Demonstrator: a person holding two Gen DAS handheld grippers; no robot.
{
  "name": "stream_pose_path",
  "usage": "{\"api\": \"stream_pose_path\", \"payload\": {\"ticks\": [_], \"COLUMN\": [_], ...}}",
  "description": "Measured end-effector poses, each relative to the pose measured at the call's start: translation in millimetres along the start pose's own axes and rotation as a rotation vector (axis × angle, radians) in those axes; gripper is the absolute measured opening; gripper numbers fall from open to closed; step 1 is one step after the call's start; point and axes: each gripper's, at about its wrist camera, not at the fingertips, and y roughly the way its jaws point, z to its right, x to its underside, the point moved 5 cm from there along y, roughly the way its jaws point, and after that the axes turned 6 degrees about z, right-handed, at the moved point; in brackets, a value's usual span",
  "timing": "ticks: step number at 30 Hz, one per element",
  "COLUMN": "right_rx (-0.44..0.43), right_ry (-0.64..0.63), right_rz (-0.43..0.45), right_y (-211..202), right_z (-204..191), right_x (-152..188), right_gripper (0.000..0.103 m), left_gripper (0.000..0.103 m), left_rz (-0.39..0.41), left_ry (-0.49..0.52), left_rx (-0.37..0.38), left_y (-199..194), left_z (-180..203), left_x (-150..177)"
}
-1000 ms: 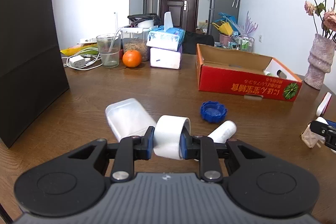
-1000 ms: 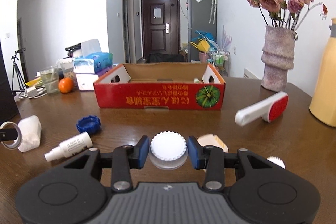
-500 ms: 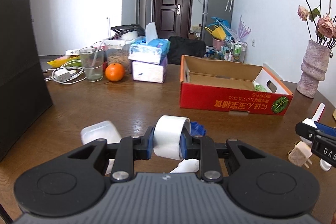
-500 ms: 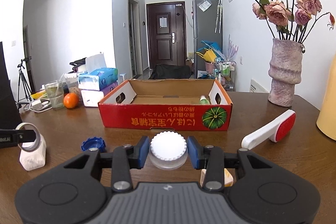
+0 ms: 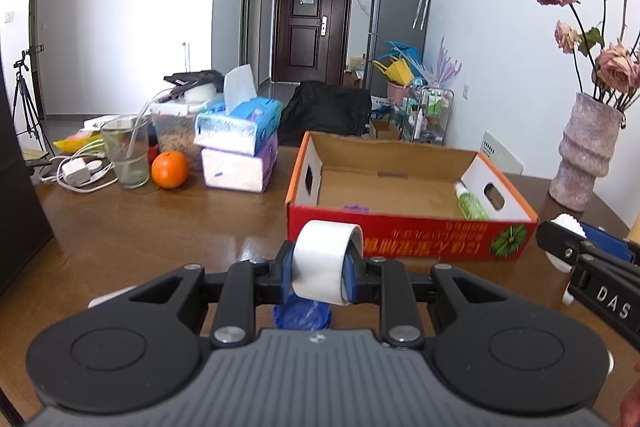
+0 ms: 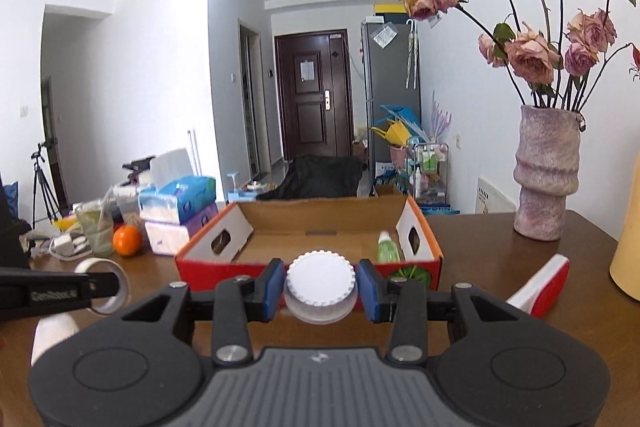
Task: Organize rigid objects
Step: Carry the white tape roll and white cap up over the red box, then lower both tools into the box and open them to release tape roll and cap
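Left gripper (image 5: 319, 269) clamped on tape roll (image 5: 325, 263), right gripper (image 6: 320, 287) pinching white ribbed cap (image 6: 320, 277); both held just near of red box (image 5: 408, 239); risk: clipping its near wall, or cap slipping from edge-only grip.

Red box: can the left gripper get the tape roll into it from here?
Probably yes. The left gripper, shut on the tape roll, faces the red box; open top, floor mostly bare, nothing between except its front wall.
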Motion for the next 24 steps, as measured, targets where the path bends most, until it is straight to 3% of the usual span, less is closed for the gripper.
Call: {"api": "stream_pose_path", "payload": {"ticks": [8, 24], "right_rx": [0.006, 0.035], "right_ry": [-0.002, -0.008], "right_rz": [0.025, 0.026], "right_y": [29, 95], "right_z": [4, 23], "right_x": [-13, -33], "right_gripper": [0.039, 0.039], "left_gripper": [0.025, 0.025], "left_rz": [0.04, 0.004], "left_ry": [-0.027, 0.0], "left_rx": [0.003, 0.002], "left_y": [31, 109], "left_z": [16, 44], "left_x": [-27, -43]}}
